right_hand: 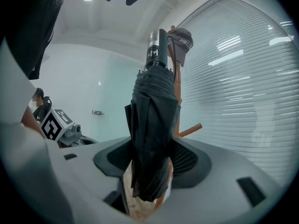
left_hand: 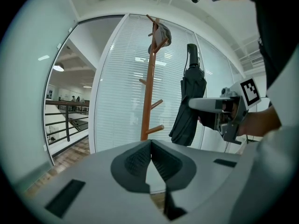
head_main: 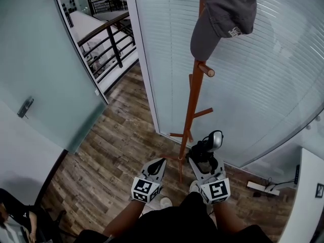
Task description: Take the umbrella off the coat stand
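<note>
Forearms reach forward from the bottom of the head view, one hand-held gripper in each hand, both aimed at the foot of the wooden coat stand. The right gripper is clenched on the folded black umbrella, its two pads pressing the bundled fabric from either side low on the canopy. The umbrella stands upright in that grip, its silver-and-black handle at the top and the lower end of the fabric hanging just below the jaws. In the left gripper view the umbrella shows to the right of the stand's post with a strip of blinds between them, so it hangs on no peg; the right hand holds its gripper about level, with the marker cube on top. The left gripper sits just left of the stand's base, near the right one but apart from it, its jaws pressed together at the tips with nothing between them. A grey cap hangs on the top of the stand, and the bare lower pegs angle upward off the post. Behind the stand runs a glass wall with white blinds; to the left are a frosted glass door and, past it, a dark railing. The floor is wood plank.
</note>
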A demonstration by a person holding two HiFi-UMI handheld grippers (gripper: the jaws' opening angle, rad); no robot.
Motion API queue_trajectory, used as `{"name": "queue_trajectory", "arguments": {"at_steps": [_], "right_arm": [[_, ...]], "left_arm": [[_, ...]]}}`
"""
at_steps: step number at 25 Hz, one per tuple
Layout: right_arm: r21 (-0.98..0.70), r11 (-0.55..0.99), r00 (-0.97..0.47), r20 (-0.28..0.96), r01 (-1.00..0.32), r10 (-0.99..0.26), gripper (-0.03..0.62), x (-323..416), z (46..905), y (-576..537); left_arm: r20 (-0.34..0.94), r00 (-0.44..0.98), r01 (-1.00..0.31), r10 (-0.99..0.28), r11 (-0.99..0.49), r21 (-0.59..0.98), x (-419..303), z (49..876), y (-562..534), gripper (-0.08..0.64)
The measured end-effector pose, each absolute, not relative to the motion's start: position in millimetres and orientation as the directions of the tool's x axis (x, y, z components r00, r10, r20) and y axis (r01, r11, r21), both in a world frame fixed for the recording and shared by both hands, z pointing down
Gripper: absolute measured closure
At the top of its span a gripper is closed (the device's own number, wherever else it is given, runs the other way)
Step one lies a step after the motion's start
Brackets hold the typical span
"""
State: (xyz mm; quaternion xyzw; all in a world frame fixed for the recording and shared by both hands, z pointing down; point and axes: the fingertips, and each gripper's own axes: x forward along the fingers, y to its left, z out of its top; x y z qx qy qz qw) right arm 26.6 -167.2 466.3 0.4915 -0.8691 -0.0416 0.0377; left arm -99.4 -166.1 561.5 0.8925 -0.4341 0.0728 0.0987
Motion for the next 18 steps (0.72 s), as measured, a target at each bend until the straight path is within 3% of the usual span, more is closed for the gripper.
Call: {"name": "queue_trajectory", "arguments": {"at_steps": [18], "right_arm": [[0.099, 0.512, -0.516, -0.022, -0.853, -0.856, 0.350, 21.0, 453.2, -166.5]], "left_arm": [[0.212, 0.603, -0.797, -0.769, -0.594, 0.111, -108.5, 560.3, -152.6, 0.549]]}}
